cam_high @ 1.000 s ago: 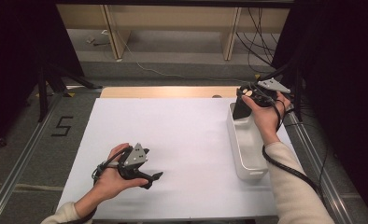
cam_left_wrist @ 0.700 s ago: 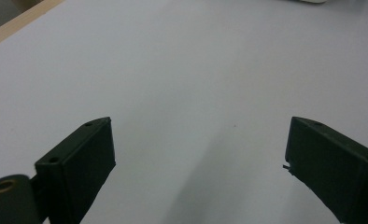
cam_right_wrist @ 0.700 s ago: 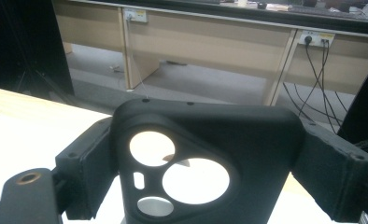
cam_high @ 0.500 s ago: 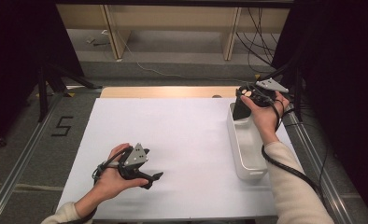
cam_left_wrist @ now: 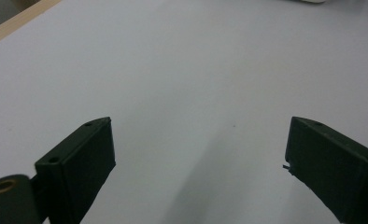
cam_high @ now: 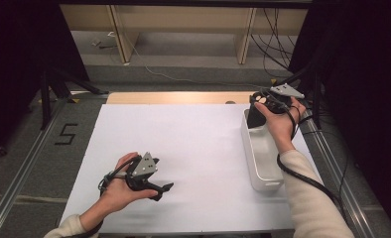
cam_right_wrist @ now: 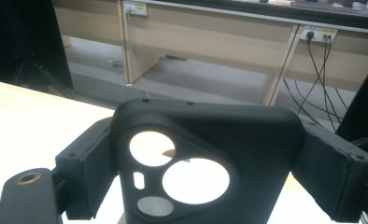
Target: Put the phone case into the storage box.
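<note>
A black phone case [cam_right_wrist: 257,140] with round camera cut-outs stands upright between the jaws of my right gripper [cam_right_wrist: 210,147], which press on its two sides. From above, my right gripper [cam_high: 257,110] holds the case [cam_high: 255,119] over the far end of a long white bin [cam_high: 246,148] at the table's right edge. My left gripper [cam_high: 162,190] rests low over the white sheet [cam_high: 193,139] near the front left. Its jaws stand wide apart with nothing between them, and bare sheet shows under my left gripper [cam_left_wrist: 198,158].
The wooden table edge [cam_high: 173,97] runs along the far side of the sheet. Metal rails [cam_high: 20,173] flank the table on both sides. Desk legs and cables [cam_right_wrist: 320,60] stand on the floor beyond.
</note>
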{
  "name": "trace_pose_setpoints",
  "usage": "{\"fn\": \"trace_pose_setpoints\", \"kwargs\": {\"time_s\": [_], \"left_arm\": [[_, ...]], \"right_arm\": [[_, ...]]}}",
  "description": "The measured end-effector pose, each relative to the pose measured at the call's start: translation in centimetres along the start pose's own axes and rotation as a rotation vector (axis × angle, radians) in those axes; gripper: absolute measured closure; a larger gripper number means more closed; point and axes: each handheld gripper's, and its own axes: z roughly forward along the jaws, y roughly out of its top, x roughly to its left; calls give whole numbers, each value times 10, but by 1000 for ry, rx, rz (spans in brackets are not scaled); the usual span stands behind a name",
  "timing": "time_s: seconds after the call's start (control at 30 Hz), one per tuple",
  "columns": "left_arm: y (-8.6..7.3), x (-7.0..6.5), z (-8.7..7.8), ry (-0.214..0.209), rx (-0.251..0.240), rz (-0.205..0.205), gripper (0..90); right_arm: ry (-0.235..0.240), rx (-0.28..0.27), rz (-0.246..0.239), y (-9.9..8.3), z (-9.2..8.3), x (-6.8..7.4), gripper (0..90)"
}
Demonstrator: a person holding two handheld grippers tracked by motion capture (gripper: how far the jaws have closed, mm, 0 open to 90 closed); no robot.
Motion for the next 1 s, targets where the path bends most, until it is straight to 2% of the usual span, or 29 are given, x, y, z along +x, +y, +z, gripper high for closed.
{"fn": "trace_pose_setpoints", "kwargs": {"time_s": [1.0], "left_arm": [[1,-1,0,-1,-5,-1,81]], "right_arm": [[2,29,-15,-3,10,2,149]]}}
